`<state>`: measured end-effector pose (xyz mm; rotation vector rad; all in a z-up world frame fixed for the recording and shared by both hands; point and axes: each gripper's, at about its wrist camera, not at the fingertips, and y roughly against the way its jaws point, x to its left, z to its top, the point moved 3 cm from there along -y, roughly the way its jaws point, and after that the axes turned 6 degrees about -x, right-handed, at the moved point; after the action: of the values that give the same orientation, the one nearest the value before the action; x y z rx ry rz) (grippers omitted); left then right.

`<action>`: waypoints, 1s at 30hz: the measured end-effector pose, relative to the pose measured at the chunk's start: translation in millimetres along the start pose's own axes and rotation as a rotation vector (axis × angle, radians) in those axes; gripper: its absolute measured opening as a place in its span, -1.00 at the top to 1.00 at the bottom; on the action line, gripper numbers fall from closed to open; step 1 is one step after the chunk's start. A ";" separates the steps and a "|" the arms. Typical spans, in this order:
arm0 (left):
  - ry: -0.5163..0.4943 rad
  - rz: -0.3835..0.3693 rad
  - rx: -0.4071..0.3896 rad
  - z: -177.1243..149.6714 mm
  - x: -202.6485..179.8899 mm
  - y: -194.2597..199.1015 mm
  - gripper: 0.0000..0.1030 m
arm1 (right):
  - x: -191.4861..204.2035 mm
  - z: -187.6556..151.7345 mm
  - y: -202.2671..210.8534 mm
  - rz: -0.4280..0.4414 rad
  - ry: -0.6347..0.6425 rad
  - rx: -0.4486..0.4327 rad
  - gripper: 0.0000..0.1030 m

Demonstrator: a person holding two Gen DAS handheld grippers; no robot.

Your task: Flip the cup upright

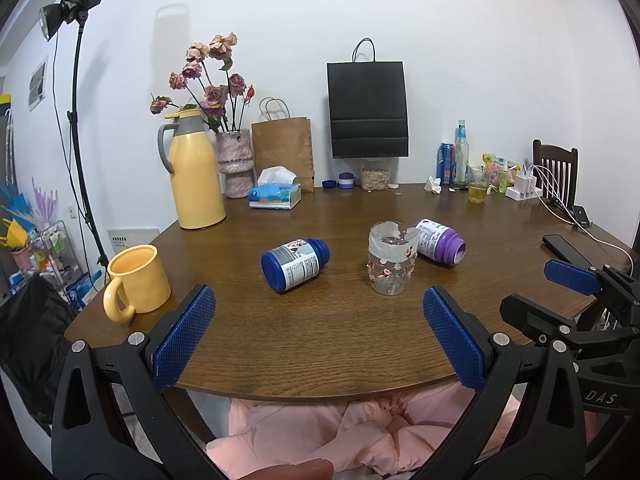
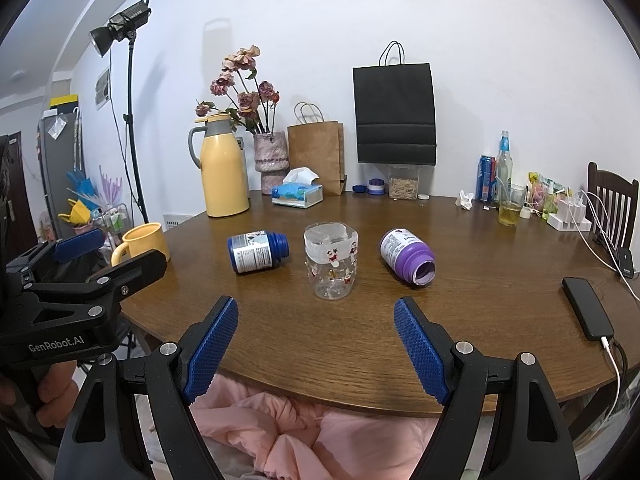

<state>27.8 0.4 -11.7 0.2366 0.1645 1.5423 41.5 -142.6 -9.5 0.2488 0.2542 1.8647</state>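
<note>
A clear plastic cup (image 1: 392, 258) with red cartoon prints and a white band at its rim stands upright on the brown table (image 1: 320, 340), mouth up; it also shows in the right wrist view (image 2: 331, 261). A blue bottle (image 1: 295, 264) lies on its side to its left and a purple bottle (image 1: 439, 242) lies to its right. My left gripper (image 1: 318, 336) is open and empty, near the table's front edge, short of the cup. My right gripper (image 2: 316, 344) is open and empty, also short of the cup.
A yellow mug (image 1: 134, 284) stands at the table's left edge. A yellow thermos (image 1: 196, 172), flower vase (image 1: 236, 160), tissue box (image 1: 275, 194) and paper bags (image 1: 367, 110) line the back. A glass of liquid (image 2: 510, 206), chargers and a black phone (image 2: 587, 308) sit at the right.
</note>
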 end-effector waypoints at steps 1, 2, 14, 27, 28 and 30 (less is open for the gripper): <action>0.001 0.000 0.000 0.1 0.0 0.2 -1.00 | -0.1 -1.2 -0.7 -0.001 0.000 -0.002 -0.64; 0.001 0.000 -0.001 -0.1 0.3 0.1 -1.00 | 0.4 -2.4 -2.0 -0.002 0.000 -0.004 -0.64; 0.000 -0.001 0.000 -1.0 2.8 1.1 -1.00 | -0.2 -1.5 -2.1 -0.004 -0.001 -0.005 -0.64; 0.000 0.000 0.000 -0.7 3.3 1.3 -1.00 | -1.3 -2.0 -3.0 -0.006 -0.004 -0.005 -0.64; 0.000 0.000 0.000 -0.5 3.2 1.1 -1.00 | -1.6 -2.4 -3.1 -0.006 -0.005 -0.005 -0.64; 0.000 0.000 0.000 -0.6 3.5 1.3 -1.00 | -1.6 -2.4 -3.2 -0.006 -0.005 -0.005 -0.64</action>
<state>26.5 3.9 -11.8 0.2368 0.1646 1.5424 44.1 -143.3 -12.7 0.2491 0.2469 1.8585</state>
